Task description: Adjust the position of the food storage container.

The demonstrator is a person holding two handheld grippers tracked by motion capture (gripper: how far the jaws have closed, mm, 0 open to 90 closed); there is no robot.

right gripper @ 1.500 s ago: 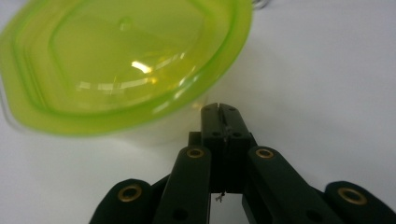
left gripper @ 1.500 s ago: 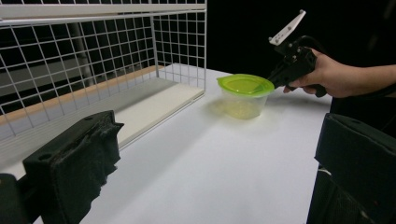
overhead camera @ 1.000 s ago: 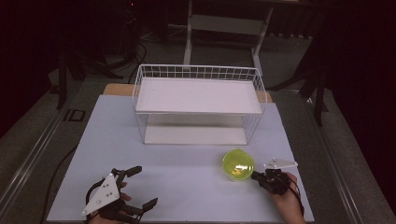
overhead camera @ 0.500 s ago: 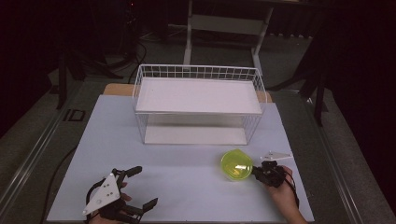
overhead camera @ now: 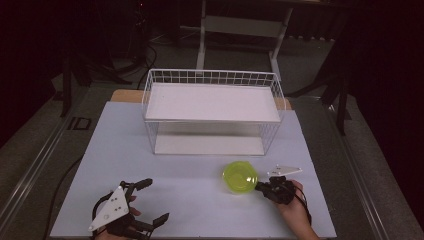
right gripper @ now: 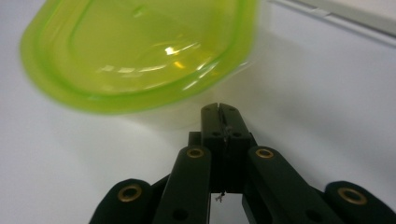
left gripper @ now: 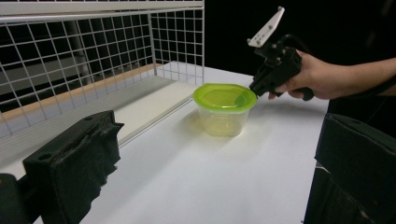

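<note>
A clear tub with a lime-green lid [overhead camera: 240, 176] [left gripper: 225, 99] [right gripper: 140, 51] stands on the white table in front of the wire rack's right end. My right gripper [overhead camera: 260, 186] [left gripper: 252, 88] [right gripper: 220, 108] is shut with nothing between its jaws. Its tips sit against the tub's right side, just under the lid's rim. A hand holds it from the near right. At the near left, my left gripper [overhead camera: 156, 200] [left gripper: 219, 140] rests open and empty, with its jaws pointing toward the tub.
A white wire rack [overhead camera: 212, 76] [left gripper: 93, 56] with a white shelf stands at the back middle of the table [overhead camera: 190, 165]. Bare tabletop lies between the two grippers. The table's edges drop to a dark floor with stands and cables.
My right gripper has moved left, and the green-lidded tub has slid a little to the left with it. The left gripper has kept still.
</note>
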